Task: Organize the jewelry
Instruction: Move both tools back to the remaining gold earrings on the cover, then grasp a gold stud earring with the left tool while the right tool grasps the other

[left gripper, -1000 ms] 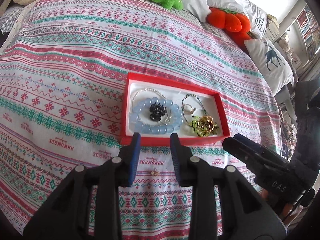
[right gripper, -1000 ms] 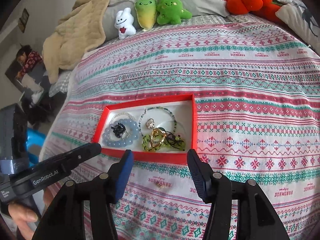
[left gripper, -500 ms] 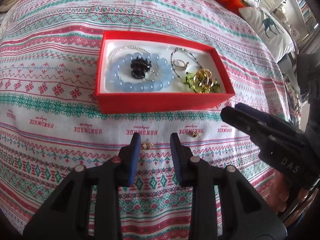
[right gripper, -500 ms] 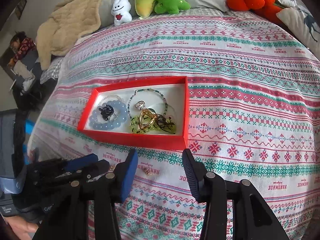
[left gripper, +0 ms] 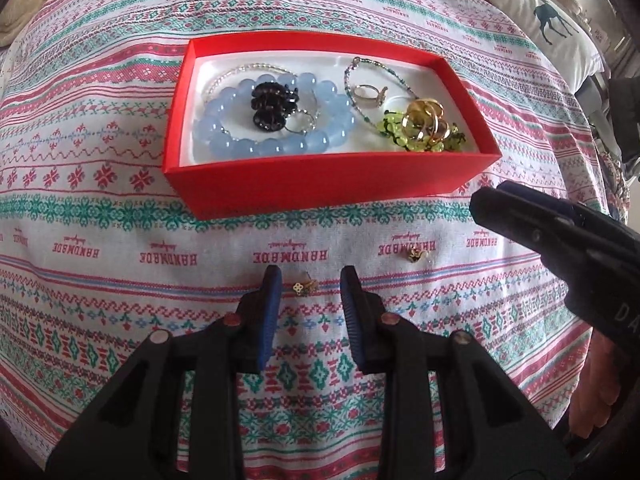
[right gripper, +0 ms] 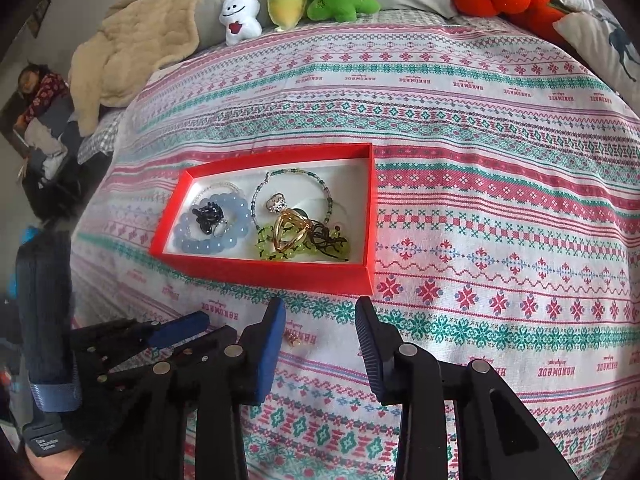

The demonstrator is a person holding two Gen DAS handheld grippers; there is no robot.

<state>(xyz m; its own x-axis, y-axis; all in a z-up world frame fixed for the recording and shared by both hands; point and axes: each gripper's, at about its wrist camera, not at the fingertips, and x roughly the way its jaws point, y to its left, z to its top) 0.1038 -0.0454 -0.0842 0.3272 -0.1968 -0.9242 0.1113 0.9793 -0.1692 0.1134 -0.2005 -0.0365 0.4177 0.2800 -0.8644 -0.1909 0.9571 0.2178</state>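
The left tongs are held open just above the bedspread, a small gold earring lying between the blue pads, ungripped. The right tongs are likewise spread wide and empty, with a second earring seen between their tips (nearer the left pad). Just beyond both — on the bed — sits the red box, in which a blue bead bracelet, a black clip and gold rings are kept.
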